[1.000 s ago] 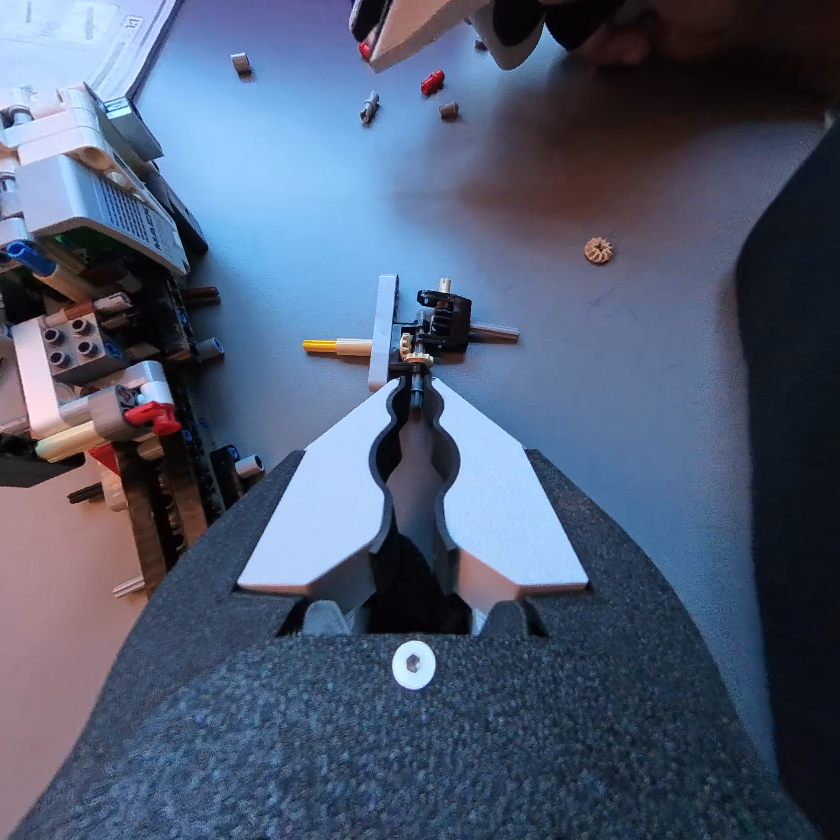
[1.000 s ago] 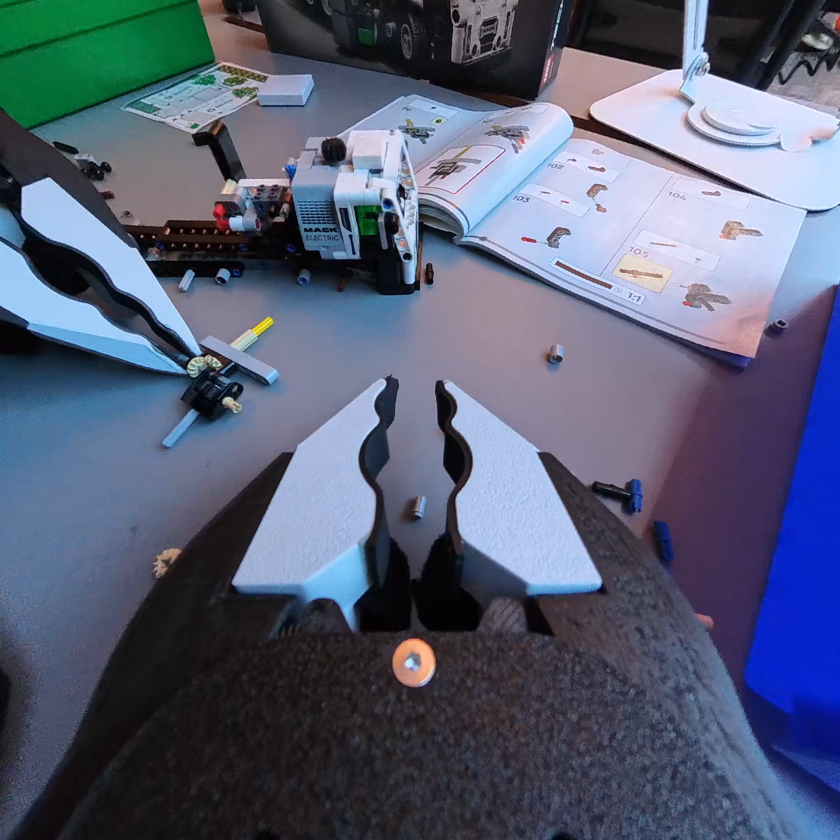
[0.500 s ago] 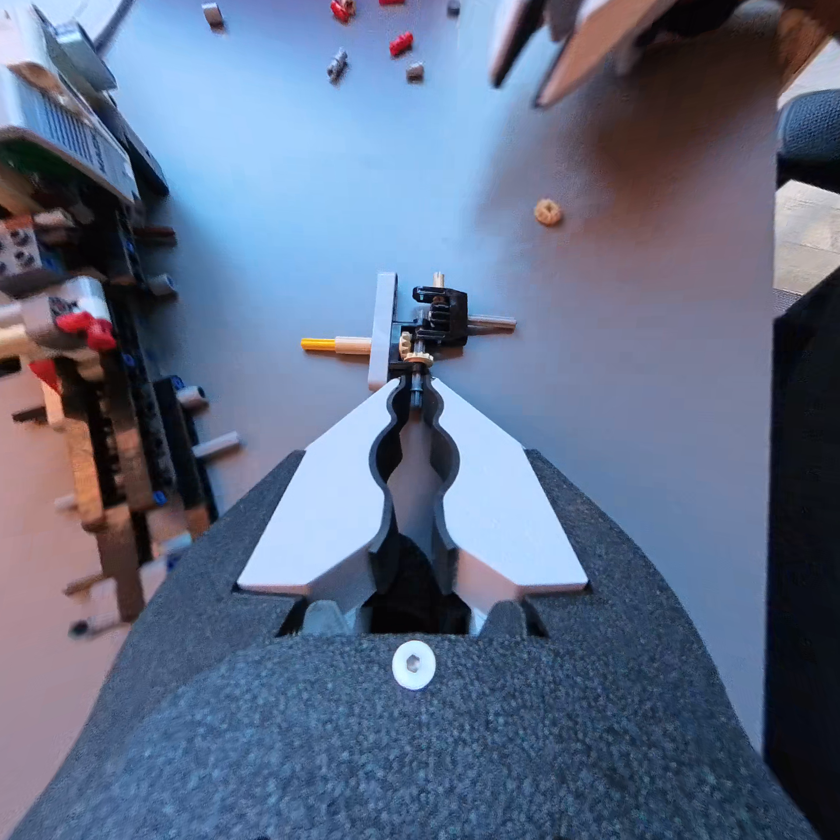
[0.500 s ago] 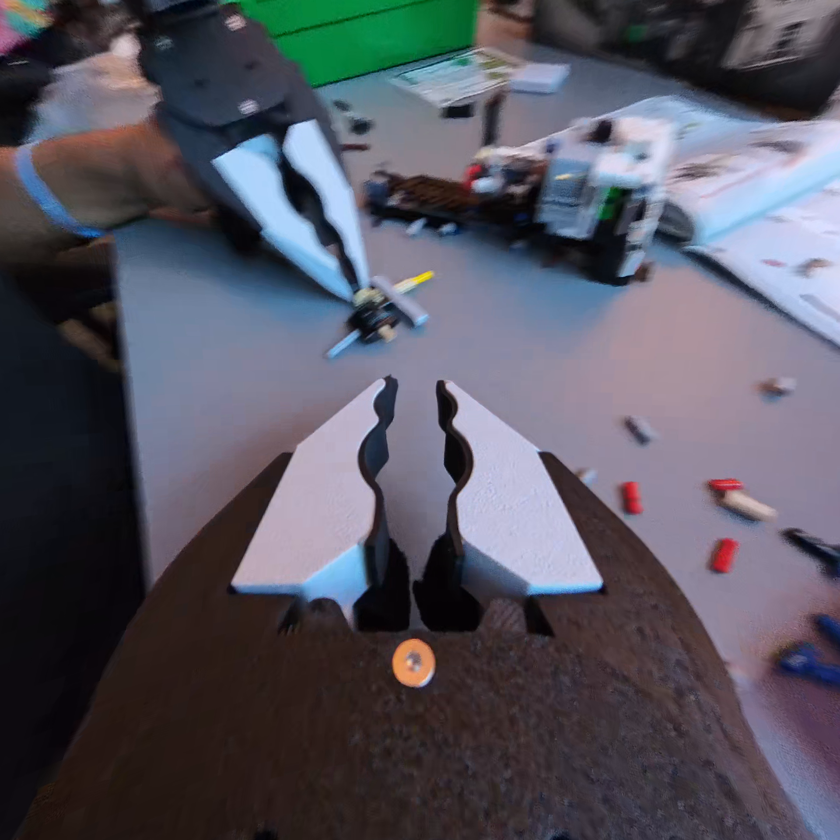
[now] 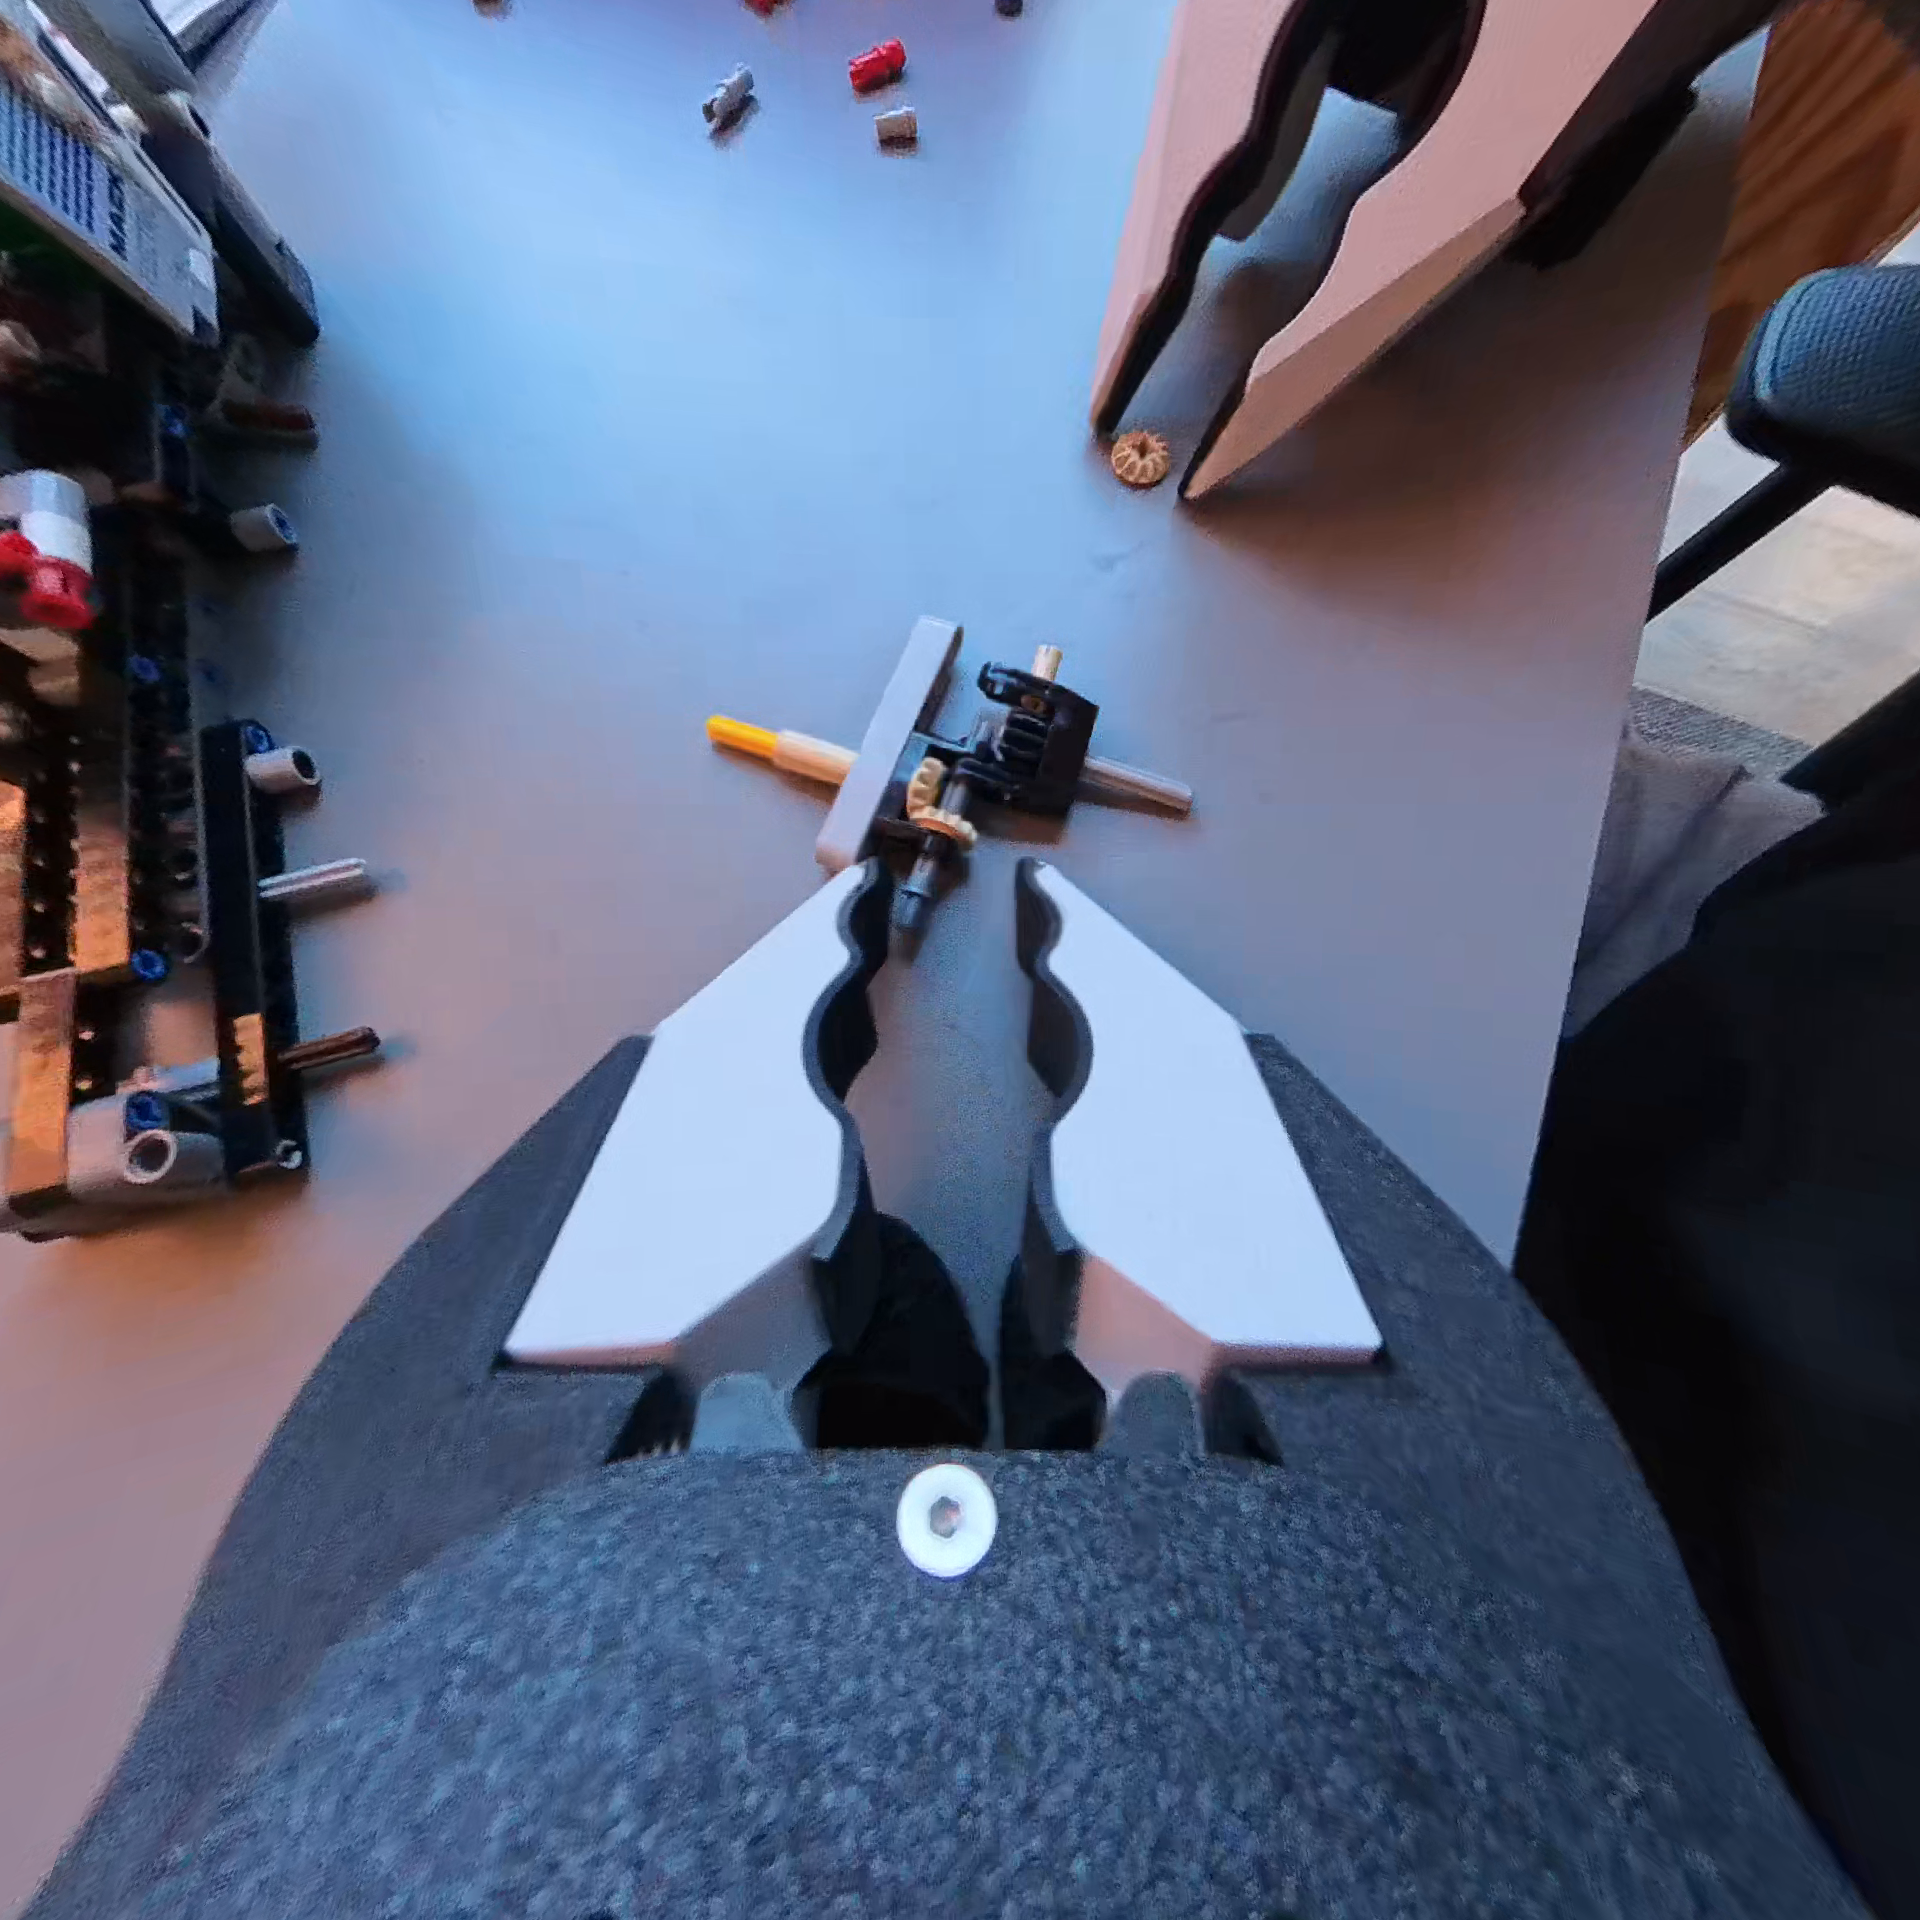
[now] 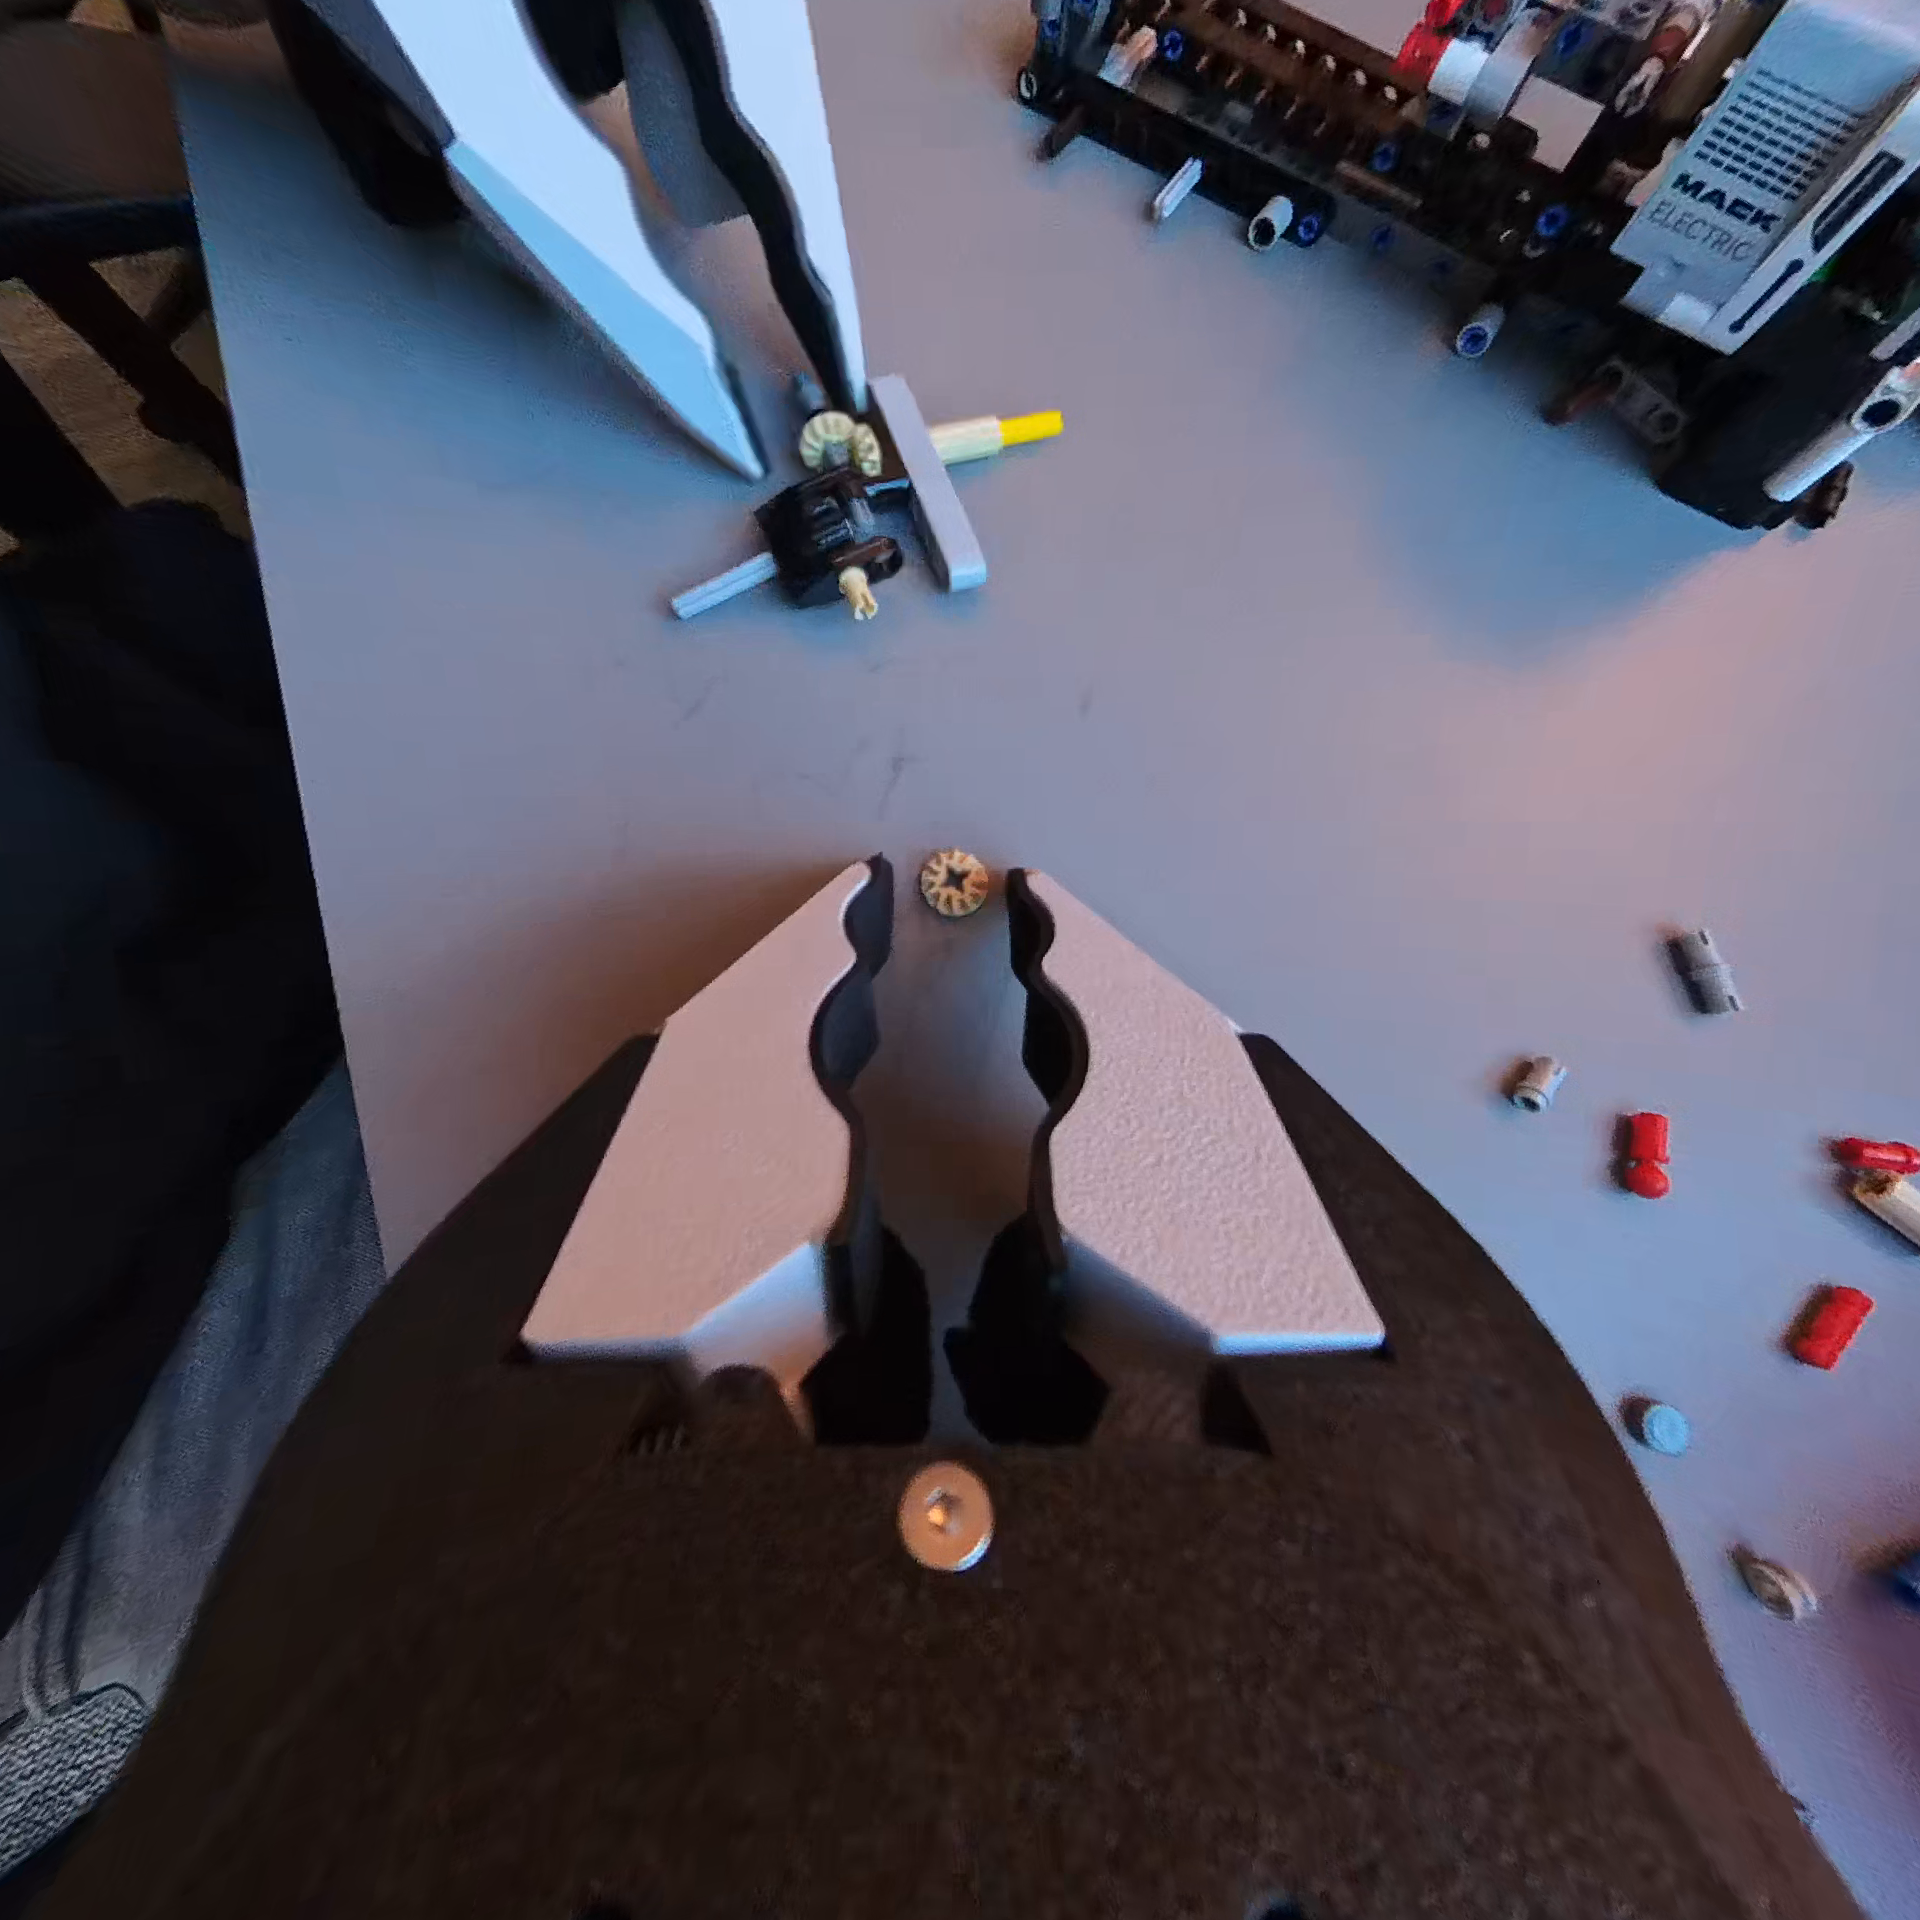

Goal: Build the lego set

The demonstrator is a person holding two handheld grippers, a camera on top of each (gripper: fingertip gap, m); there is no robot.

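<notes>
A small sub-assembly (image 5: 971, 743) lies on the grey table: a grey beam, a black gear housing, tan gears, a yellow-tipped axle and a grey axle. My left gripper (image 5: 948, 873) is open, its tips on either side of the assembly's dark axle stub (image 5: 920, 894). A loose tan gear (image 6: 953, 883) lies flat near the table edge. My right gripper (image 6: 945, 871) is open, one tip on each side of the gear. The left wrist view shows that gripper (image 5: 1148, 452) around the gear (image 5: 1140, 457). The right wrist view shows the left gripper (image 6: 800, 431) at the assembly (image 6: 862, 499).
The part-built truck model (image 6: 1558, 156) stands at the far side and also shows in the left wrist view (image 5: 156, 831). Loose red pins (image 6: 1642, 1153) and a grey connector (image 6: 1704, 971) lie to my right. The table edge (image 6: 291, 623) and a chair (image 5: 1839, 364) are close by.
My left gripper has opened and let go of the assembly's axle stub; the assembly now sits slightly turned. My right gripper has swung across and come down around the tan gear.
</notes>
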